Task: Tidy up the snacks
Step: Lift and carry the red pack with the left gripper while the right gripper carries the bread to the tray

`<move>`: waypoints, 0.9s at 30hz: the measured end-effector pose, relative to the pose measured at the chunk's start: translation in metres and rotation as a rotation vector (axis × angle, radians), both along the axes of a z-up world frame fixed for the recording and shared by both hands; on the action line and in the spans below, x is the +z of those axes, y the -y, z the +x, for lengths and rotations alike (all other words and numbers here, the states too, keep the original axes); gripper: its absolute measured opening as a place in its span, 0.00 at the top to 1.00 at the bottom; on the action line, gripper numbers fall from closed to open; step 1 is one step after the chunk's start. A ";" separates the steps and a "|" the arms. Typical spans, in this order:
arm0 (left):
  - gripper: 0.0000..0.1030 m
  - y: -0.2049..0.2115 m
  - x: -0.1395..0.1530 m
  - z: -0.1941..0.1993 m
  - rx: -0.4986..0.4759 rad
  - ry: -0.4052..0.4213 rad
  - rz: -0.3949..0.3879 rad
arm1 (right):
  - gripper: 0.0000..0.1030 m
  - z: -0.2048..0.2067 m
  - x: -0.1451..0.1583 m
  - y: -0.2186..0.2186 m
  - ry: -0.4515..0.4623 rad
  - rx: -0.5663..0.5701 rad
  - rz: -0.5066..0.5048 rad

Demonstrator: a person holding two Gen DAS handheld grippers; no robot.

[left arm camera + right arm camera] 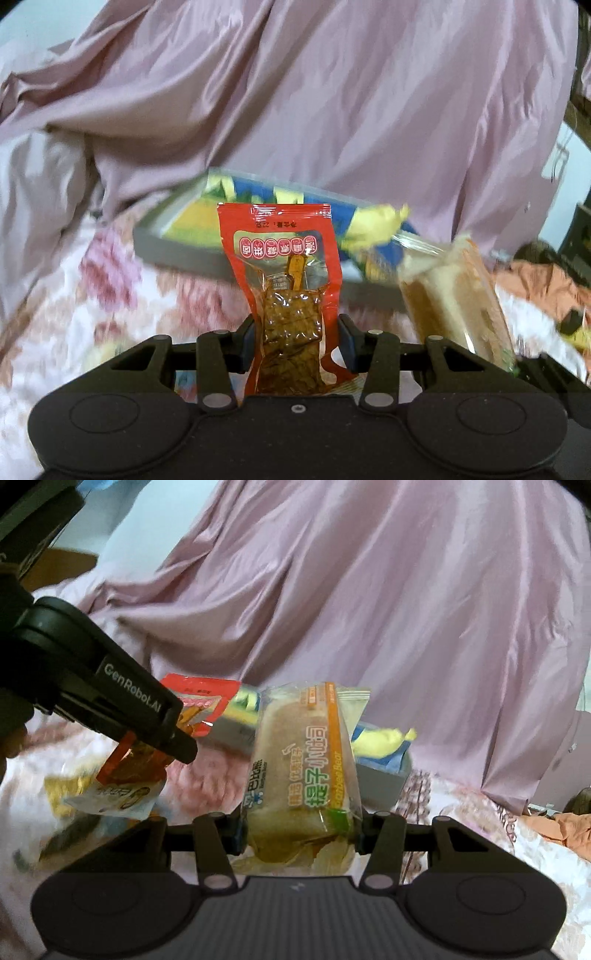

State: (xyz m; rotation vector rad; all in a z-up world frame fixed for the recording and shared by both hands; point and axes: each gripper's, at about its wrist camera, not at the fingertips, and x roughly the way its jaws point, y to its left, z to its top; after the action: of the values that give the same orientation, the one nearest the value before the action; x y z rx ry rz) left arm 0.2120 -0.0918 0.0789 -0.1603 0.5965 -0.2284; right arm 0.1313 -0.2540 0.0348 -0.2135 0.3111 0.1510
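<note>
My left tool point(297, 345) is clenched on a red snack packet point(284, 266), holding it upright above the flowered bedspread point(110, 280). My right tool point(299, 827) grips a wrapped bread roll point(306, 760), also lifted off the bed. Just beyond both sits a grey tray point(177, 254) with yellow and blue packets point(373, 221) lying in it. A pink quilt point(332, 92) is heaped behind the tray. More loose wrappers point(110, 797) lie on the bedspread, blurred.

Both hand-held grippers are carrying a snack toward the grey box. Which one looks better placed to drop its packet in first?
Probably left. The left hand-held gripper holds its red packet directly before the grey box; the right one's bread pack sits off beside it.
</note>
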 end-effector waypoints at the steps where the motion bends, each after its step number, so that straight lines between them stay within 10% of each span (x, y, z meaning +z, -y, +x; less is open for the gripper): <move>1: 0.55 0.001 0.005 0.005 0.008 0.012 -0.005 | 0.46 0.004 0.006 0.004 0.008 -0.006 0.019; 12: 0.55 0.023 0.039 0.064 0.065 0.095 -0.025 | 0.46 0.060 0.037 0.036 0.143 -0.065 0.111; 27: 0.55 0.061 0.013 0.133 0.118 0.062 -0.054 | 0.46 0.108 0.006 0.062 0.213 -0.112 0.210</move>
State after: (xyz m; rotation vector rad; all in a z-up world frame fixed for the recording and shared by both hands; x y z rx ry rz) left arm 0.3449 -0.1528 0.0922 -0.2389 0.5181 -0.1351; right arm 0.2394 -0.3157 0.0411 -0.0031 0.0935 0.0491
